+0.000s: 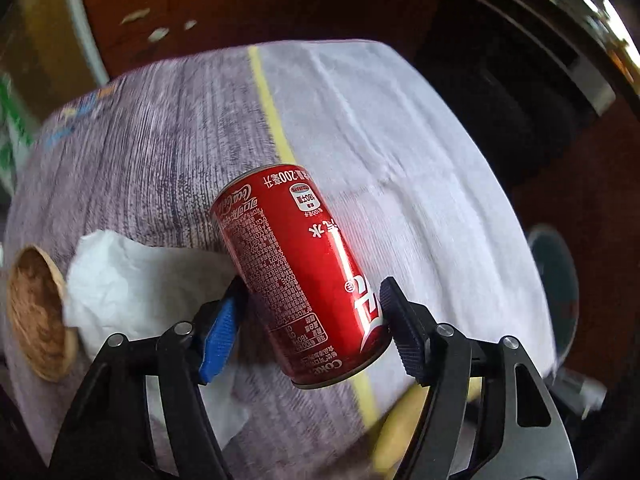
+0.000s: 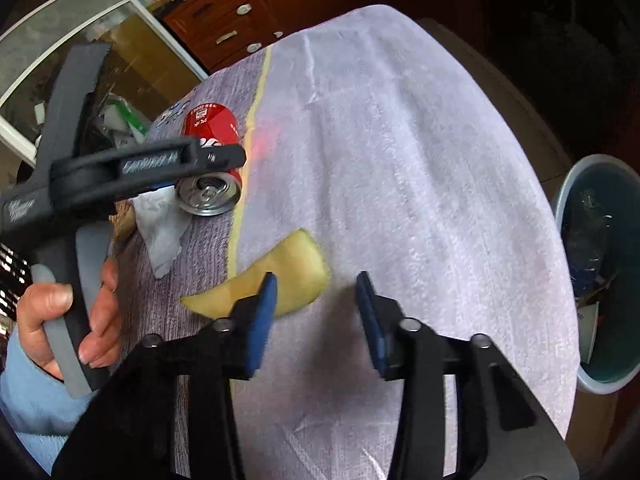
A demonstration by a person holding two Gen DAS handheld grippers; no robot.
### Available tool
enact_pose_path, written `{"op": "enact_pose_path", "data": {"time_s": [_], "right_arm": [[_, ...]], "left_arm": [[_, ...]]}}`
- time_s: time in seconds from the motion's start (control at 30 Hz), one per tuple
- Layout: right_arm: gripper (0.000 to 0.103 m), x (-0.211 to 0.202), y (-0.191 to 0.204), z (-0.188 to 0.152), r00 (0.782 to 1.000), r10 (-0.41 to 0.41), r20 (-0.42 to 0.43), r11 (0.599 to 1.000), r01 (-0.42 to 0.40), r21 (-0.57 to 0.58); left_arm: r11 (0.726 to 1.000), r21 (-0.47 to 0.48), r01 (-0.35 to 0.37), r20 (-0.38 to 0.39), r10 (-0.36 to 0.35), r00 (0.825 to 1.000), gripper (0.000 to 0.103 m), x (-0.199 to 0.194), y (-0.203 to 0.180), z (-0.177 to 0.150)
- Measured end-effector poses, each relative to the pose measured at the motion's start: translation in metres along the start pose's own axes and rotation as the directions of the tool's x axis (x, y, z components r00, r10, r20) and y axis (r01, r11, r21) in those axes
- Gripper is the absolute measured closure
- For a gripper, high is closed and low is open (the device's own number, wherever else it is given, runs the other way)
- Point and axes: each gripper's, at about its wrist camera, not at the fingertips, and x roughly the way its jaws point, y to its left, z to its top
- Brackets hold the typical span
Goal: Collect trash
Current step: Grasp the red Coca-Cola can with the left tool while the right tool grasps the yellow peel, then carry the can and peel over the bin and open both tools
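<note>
Lying between the left gripper's fingers, the red Coca-Cola can touched the right pad, though whether the left pad pressed it could not be told; a crumpled tissue sat just left, beside a wooden dish. Seen from the right wrist, the right gripper stood released above the cloth-covered table, a yellow sponge by its left finger, a trash bin far right.
</note>
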Motion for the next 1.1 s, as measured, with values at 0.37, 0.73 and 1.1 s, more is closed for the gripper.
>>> {"op": "enact_pose_path", "data": {"time_s": [0.37,0.73,1.1], "right_arm": [[0.061,0.014,0.011,0.003,0.999,0.024,-0.026,1.000,-0.024,-0.002],[0.077,0.033,0.044,0.014,0.999,0.033,-0.029,0.997,-0.035,-0.067],[0.091,-0.021,0.037,0.015,0.997,0.034,0.068,0.998,-0.031,-0.056]], "left_arm": [[0.956,0.271,0.112,-0.057,-0.100,0.993,0.034,-0.029,-0.013,-0.060],[0.963,0.190,0.193,-0.063,-0.184,0.981,0.034,-0.028,0.012,-0.080],[0.959,0.226,0.171,-0.008,-0.174,0.985,0.034,-0.063,-0.013,-0.091]]}}
